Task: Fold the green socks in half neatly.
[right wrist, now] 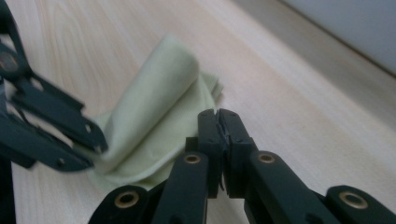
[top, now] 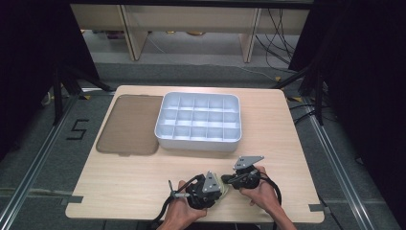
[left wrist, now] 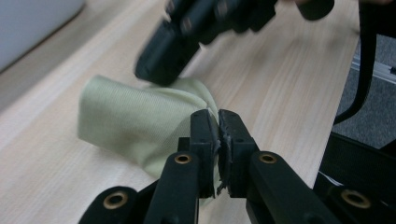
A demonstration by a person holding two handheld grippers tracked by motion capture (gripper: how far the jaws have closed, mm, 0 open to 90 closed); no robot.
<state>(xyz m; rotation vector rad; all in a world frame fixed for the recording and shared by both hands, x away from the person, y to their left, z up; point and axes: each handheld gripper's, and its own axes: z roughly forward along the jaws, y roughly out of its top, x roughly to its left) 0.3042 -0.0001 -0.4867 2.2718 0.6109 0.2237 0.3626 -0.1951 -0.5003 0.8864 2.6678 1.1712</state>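
High view first: both hands sit near the front edge of the worktop [top: 143, 187], a little right of its middle, each with a hand-held gripper. The left hand-held gripper [top: 221, 188] and the right hand-held gripper [top: 226, 180] point at each other and nearly meet, with a small pale yellow-green cloth [top: 223, 184] between them.

Left gripper view shows that hand-held gripper [left wrist: 218, 122] with its jaws pressed together on an edge of the cloth [left wrist: 126, 121]; a sliver of fabric sits in the seam between them. The cloth is folded over on itself and rests on the wood. The other hand-held gripper [left wrist: 156, 74] comes down from above, blurred, and meets the cloth's far fold.

Right gripper view shows the right hand-held gripper [right wrist: 218, 122] with jaws closed too, tips touching the cloth [right wrist: 159, 116] at its near edge; something thin seems caught between them, so it appears to pinch the fabric. At the left of that view the left hand-held gripper [right wrist: 95, 140] clamps the rolled-over end of the cloth.

Toward the back edge of the worktop stands a white tray [top: 230, 142] divided into many small square compartments, all of them bare. Just beside it, on its left and touching or nearly so, a flat brownish see-through lid [top: 129, 124] lies on the wood, near the back left corner.
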